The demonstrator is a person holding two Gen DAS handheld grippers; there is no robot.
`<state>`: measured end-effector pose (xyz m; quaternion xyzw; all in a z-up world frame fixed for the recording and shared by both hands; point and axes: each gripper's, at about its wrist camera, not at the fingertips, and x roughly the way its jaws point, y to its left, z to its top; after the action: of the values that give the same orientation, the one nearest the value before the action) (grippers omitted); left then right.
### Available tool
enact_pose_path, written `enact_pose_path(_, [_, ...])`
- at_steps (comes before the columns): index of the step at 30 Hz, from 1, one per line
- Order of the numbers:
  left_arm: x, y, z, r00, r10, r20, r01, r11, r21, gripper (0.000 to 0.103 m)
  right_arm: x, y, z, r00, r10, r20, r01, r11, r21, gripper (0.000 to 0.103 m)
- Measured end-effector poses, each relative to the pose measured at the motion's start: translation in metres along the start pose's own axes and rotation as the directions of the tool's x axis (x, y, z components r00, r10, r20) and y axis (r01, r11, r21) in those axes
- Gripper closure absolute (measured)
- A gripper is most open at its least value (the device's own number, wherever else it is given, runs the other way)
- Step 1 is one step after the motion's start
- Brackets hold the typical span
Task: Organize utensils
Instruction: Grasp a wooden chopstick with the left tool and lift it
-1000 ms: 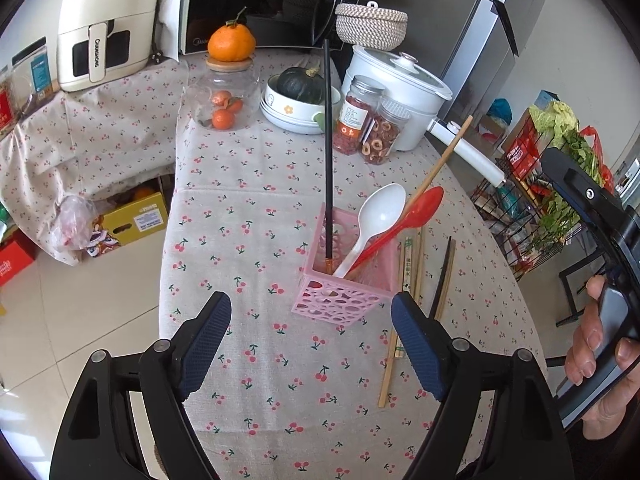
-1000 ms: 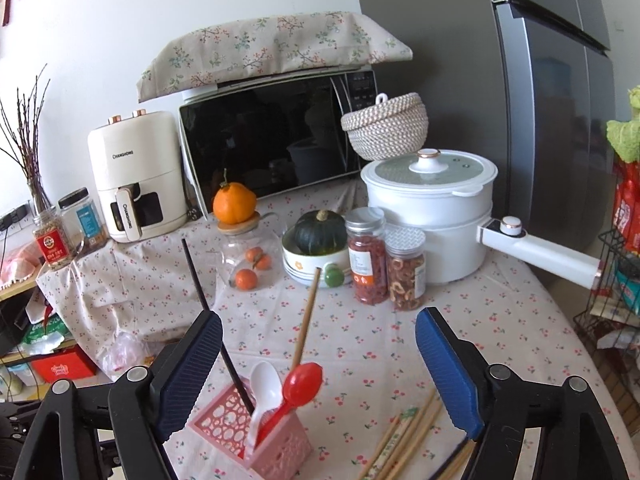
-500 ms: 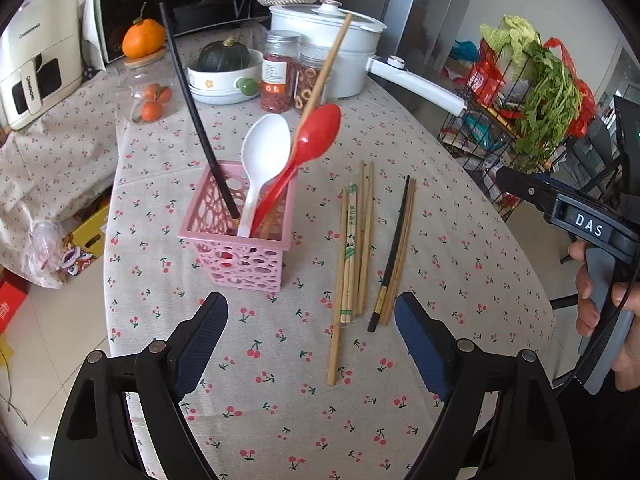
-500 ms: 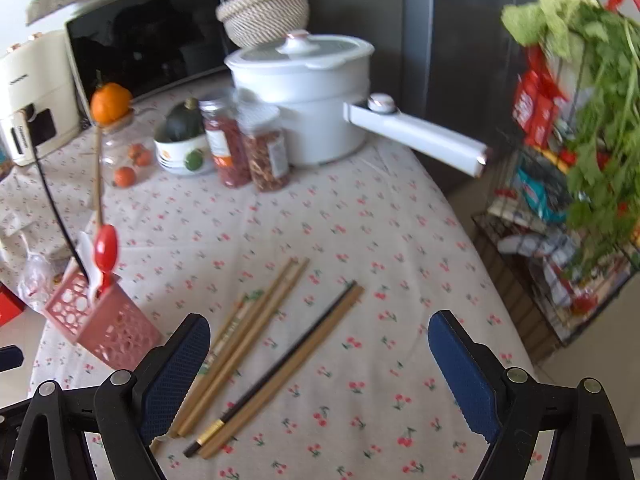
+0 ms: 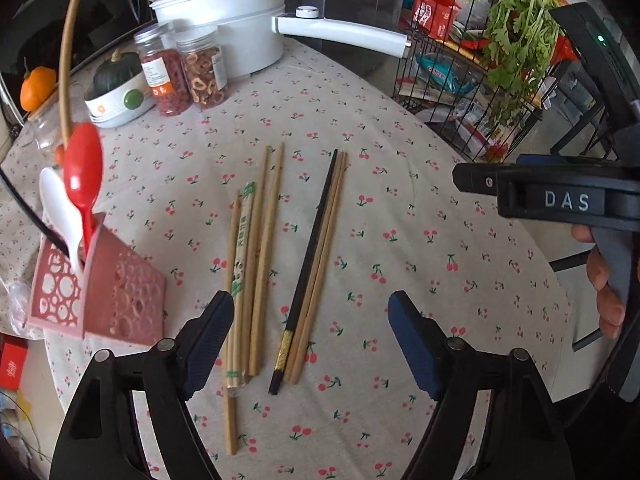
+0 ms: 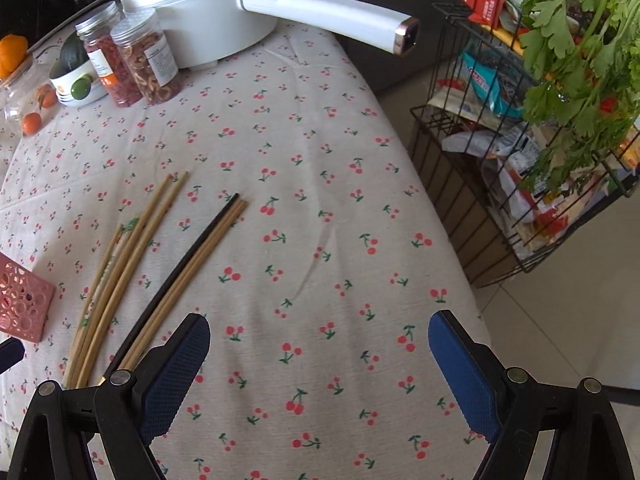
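Several wooden chopsticks (image 5: 260, 248) and one black chopstick (image 5: 308, 264) lie loose on the cherry-print tablecloth (image 5: 400, 240). A pink perforated basket (image 5: 100, 296) at the left holds a red spoon (image 5: 82, 172), a white spoon (image 5: 60, 208), a wooden chopstick and a black one. My left gripper (image 5: 310, 340) is open and empty, low over the near ends of the loose chopsticks. My right gripper (image 6: 320, 372) is open and empty above bare cloth, right of the chopsticks (image 6: 132, 268); the black chopstick (image 6: 188, 256) and the basket corner (image 6: 22, 300) show there too.
A white pot with a long handle (image 5: 340, 32), two jars (image 5: 184, 72), a bowl with a squash (image 5: 116, 92) and an orange (image 5: 38, 86) stand at the back. A wire rack of groceries and greens (image 6: 540, 120) stands past the table's right edge.
Both grippers swung right and came down closer to the table. The loose chopsticks now sit between the left fingers; the basket has slid to the left edge of both views.
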<state>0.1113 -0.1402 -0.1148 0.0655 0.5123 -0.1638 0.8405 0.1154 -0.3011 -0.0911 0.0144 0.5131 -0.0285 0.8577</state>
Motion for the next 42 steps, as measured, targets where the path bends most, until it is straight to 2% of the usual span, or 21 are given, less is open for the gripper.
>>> enact_pose_path(1, [0.007,-0.003,0.009,1.0,0.002,0.0,-0.002,1.0,-0.002,0.037,0.002,-0.005,0.002,1.0,-0.007,-0.005,0.007,1.0,0.003,0.011])
enact_pose_path(3, [0.022,-0.005,0.029,1.0,0.01,-0.002,-0.01,1.0,-0.007,0.058,0.007,-0.014,0.003,1.0,-0.019,-0.018,0.02,1.0,0.021,0.011])
enact_pose_path(6, [0.048,0.001,0.056,1.0,-0.002,-0.023,0.001,0.999,-0.049,0.074,0.015,-0.029,0.004,0.999,-0.013,-0.047,0.016,0.997,0.072,0.011])
enact_pose_path(9, [0.074,0.014,0.073,0.998,-0.009,-0.066,0.002,0.994,-0.107,0.085,0.021,-0.037,0.007,0.997,0.028,-0.071,-0.02,0.994,0.112,0.011])
enact_pose_path(13, [0.094,0.022,0.086,0.996,0.044,-0.077,-0.053,0.991,-0.12,0.086,0.025,-0.04,0.011,0.996,0.042,-0.08,-0.032,0.992,0.121,0.011])
enact_pose_path(23, [0.122,0.033,0.096,0.989,0.079,-0.124,-0.096,0.986,-0.137,0.087,0.029,-0.036,0.012,0.995,0.053,-0.086,-0.044,0.993,0.107,0.011])
enact_pose_path(26, [0.123,0.028,0.098,0.984,0.11,-0.141,-0.127,0.985,-0.118,0.096,0.03,-0.036,0.012,0.995,0.054,-0.089,-0.043,0.993,0.114,0.011])
enact_pose_path(28, [0.119,0.026,0.096,0.984,0.108,-0.141,-0.122,0.988,-0.097,0.096,0.032,-0.036,0.012,0.994,0.056,-0.095,-0.045,0.992,0.118,0.011])
enact_pose_path(33, [0.079,0.02,0.079,0.993,0.085,-0.079,-0.09,0.994,-0.054,0.096,0.033,-0.03,0.014,0.993,0.066,-0.1,-0.053,0.99,0.129,0.011])
enact_pose_path(42, [-0.028,0.021,0.03,0.998,0.001,0.057,0.0,1.0,-0.023,0.097,0.032,-0.004,0.015,0.992,0.084,-0.093,-0.072,0.99,0.124,0.011])
